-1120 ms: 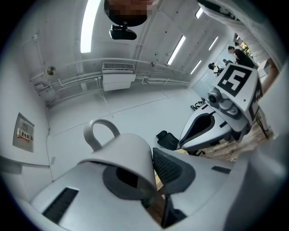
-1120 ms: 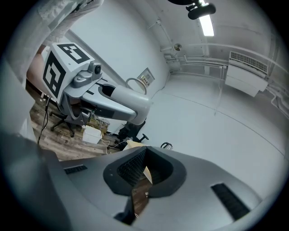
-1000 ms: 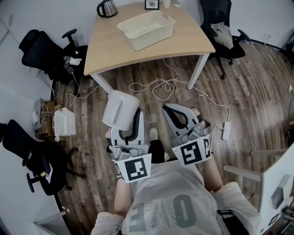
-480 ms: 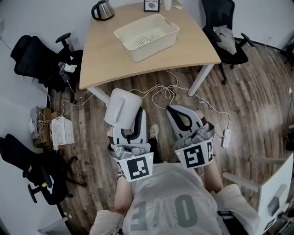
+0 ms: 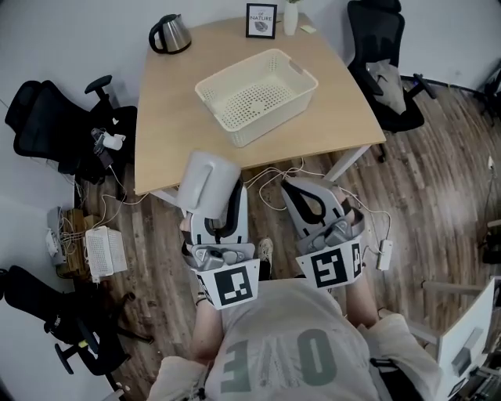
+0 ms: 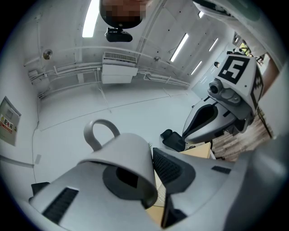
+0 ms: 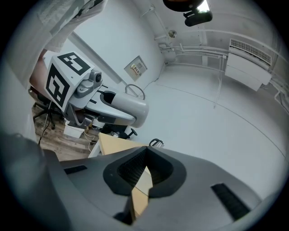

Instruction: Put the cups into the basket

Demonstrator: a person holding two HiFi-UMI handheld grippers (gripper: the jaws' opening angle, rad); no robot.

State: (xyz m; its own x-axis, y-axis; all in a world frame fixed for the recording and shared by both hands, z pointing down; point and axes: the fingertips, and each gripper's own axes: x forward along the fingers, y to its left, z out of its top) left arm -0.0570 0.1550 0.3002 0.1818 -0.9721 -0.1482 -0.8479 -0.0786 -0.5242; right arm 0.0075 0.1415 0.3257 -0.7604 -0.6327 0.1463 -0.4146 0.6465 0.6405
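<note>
The light wooden worktop (image 5: pixel 174 102) fills the upper middle of the head view, standing on a dark plank floor (image 5: pixel 438 180). The cream perforated plastic basket (image 5: pixel 275 124) sits on the worktop's middle and holds nothing visible. The person holds both grippers side by side in front of the chest. Both are aimed forward at the worktop, hanging over the floor just short of its near edge, with the marker cubes towards the body. The left gripper (image 5: pixel 225 208) pinches the wall of a white ceramic cup with a loop handle (image 5: pixel 207 182). In the left gripper view one jaw reaches into the cup's mouth and the other presses on its outside, with the handle pointing up. In the head view the cup overlaps the worktop's near edge and is well apart from the basket. The right gripper (image 5: pixel 310 193) carries nothing. In the right gripper view its jaws are pressed together at the tips. At the worktop's far edge stand a dark metal kettle (image 5: pixel 170 34) and a small black-framed picture (image 5: pixel 261 20).
</note>
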